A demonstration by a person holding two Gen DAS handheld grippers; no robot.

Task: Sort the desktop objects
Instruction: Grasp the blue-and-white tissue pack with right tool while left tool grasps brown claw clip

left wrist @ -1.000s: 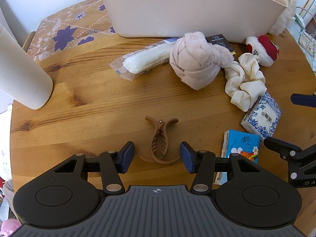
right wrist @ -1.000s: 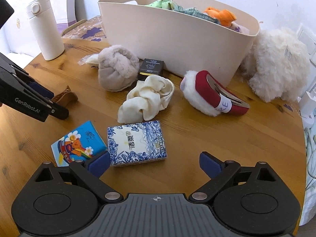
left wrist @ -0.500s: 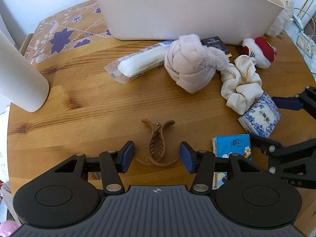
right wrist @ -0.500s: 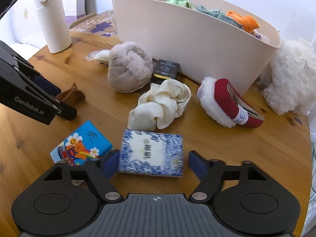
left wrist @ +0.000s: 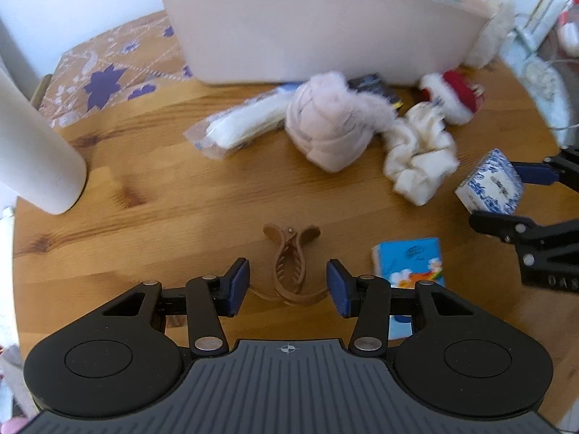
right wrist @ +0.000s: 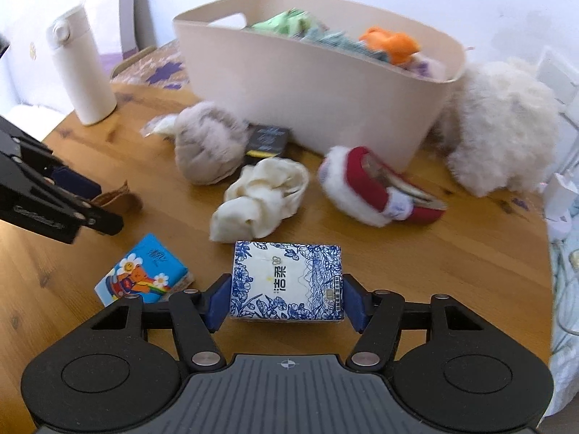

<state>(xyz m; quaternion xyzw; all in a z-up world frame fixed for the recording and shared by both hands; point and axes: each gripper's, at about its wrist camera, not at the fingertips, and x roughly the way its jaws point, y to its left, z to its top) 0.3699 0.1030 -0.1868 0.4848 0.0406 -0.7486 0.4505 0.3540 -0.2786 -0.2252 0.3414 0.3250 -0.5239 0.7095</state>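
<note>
The right gripper (right wrist: 286, 302) holds the blue-and-white tissue pack (right wrist: 286, 280) between its pads, one pad pressed on each short side, and its jaws are closing on it; in the left wrist view the pack (left wrist: 489, 182) appears tilted and clear of the table (left wrist: 163, 224), near the right edge. The left gripper (left wrist: 287, 287) is over the near edge, its jaws closing around the brown hair clip (left wrist: 289, 266), which lies flat on the wood between the blue pads; a gap shows on each side, so the pads do not press on it. A light blue tissue pack (right wrist: 143, 271) with a cartoon print lies flat just right of the left gripper, near the front edge; a cream scrunchie (right wrist: 260, 199) lies toward the middle of the table, just beyond the held pack; a pale pink fuzzy bundle (right wrist: 208, 144) sits behind it, with a clear wrapped packet (left wrist: 242, 126) on its left and a small black box (right wrist: 267, 139) against the basket. The beige basket (right wrist: 311, 83) stands at the far edge, filled with cloth items of green, grey and orange; a red and white plush item (right wrist: 372, 184) lies in front of its right end; a white fluffy toy (right wrist: 503, 133) rests at the far right edge; a white bottle (right wrist: 85, 72) stands upright at the far left edge.
</note>
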